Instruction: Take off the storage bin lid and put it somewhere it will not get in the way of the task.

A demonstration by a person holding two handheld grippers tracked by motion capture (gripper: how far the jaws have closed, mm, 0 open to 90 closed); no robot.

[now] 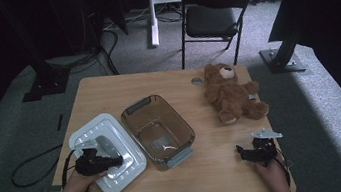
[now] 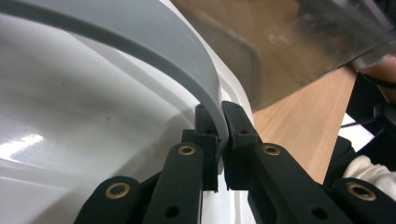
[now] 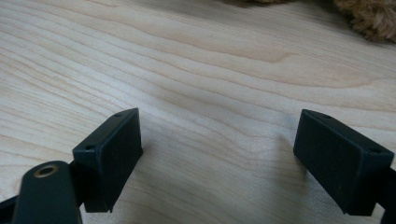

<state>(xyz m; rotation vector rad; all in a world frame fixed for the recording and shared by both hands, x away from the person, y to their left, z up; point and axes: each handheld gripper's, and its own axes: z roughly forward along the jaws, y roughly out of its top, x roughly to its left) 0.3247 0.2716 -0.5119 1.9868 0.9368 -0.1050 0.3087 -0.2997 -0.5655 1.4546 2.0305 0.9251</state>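
Pinching the white lid's point(image 1: 111, 152) grey rim, left gripper point(image 2: 220, 123); right gripper point(image 3: 219, 154) wide, empty.

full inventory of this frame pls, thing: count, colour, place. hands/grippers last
table: 1, light wood, centre of the high view
bin: 1, clear brownish with grey handles, empty, mid-table
lid: 1, white with grey rim, flat on table, left of bin
teddy bear: 1, brown, lying at the far right of table
chair: 1, black, folding, on the carpet beyond table
stand: 1, white, left of chair
cable: 1, black, on floor left of table
left gripper: 1, black, shut on the lid's rim
right gripper: 1, black, open above bare table, near right edge
hands: 2, one on each gripper
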